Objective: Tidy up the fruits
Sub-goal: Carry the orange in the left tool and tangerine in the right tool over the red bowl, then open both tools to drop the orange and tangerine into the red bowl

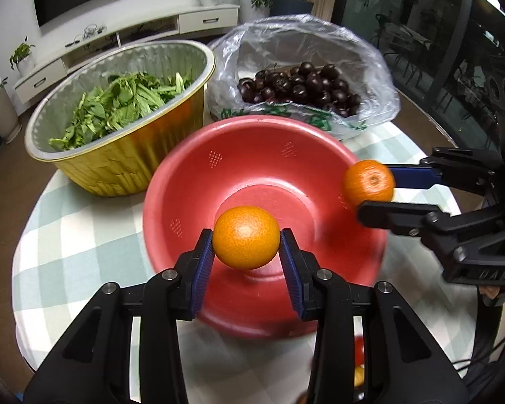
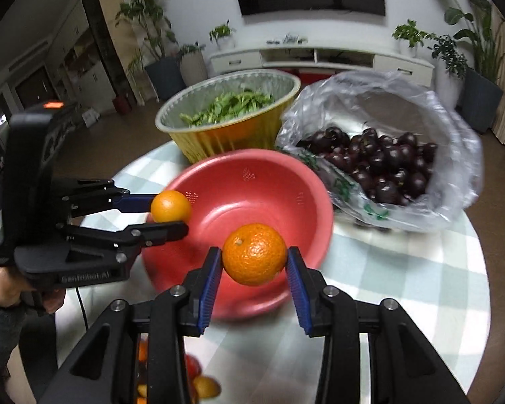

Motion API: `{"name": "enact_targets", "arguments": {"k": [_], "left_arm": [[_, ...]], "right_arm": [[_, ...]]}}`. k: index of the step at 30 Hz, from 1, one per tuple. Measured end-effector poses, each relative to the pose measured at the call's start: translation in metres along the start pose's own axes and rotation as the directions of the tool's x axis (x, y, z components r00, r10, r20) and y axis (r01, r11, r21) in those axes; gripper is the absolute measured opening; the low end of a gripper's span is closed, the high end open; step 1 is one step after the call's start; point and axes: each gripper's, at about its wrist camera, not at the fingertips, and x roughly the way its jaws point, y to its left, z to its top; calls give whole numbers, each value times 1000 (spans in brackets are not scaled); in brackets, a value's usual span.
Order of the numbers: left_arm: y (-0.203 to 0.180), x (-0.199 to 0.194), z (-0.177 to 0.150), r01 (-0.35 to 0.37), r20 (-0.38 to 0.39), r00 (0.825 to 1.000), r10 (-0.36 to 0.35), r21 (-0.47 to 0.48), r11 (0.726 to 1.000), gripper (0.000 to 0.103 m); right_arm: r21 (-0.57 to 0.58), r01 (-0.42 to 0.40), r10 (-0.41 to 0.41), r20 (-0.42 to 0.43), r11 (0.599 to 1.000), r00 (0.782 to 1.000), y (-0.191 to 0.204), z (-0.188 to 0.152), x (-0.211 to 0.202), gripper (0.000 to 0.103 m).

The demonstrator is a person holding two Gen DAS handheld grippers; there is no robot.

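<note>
"Senhobot.AI" is what the lettering on the left gripper (image 2: 170, 214) seems to read; it clamps an orange (image 2: 170, 206) at the red bowl (image 2: 252, 202) rim. The right gripper (image 2: 254, 262) clamps another orange (image 2: 254, 254) over the bowl; a bag of cherries (image 2: 383, 168) sits right.

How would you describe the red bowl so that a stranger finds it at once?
On the round table with the checked cloth, three containers stand close together. The red bowl is the nearest one. Unlike the gold foil bowl of greens and the plastic bag of dark fruit, it is empty.
</note>
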Motion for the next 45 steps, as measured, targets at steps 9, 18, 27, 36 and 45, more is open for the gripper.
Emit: {"name": "enact_targets", "arguments": {"k": [9, 18, 27, 36, 45], "left_arm": [[2, 40, -2, -16, -59, 998, 17, 12, 1000, 37], [-6, 48, 0, -40, -64, 997, 42, 40, 998, 39], [-5, 44, 4, -81, -46, 996, 83, 44, 996, 54], [-5, -6, -13, -81, 39, 996, 80, 7, 997, 64], [-40, -91, -84, -45, 219, 975, 24, 89, 995, 103]], "right_arm": [[-46, 20, -24, -84, 999, 996, 1, 11, 46, 42], [-94, 48, -59, -109, 994, 992, 3, 11, 60, 42], [-98, 43, -53, -104, 994, 993, 2, 10, 59, 46], [-68, 28, -29, -11, 997, 1000, 3, 5, 17, 65], [24, -31, 26, 187, 999, 982, -6, -53, -74, 91]]}}
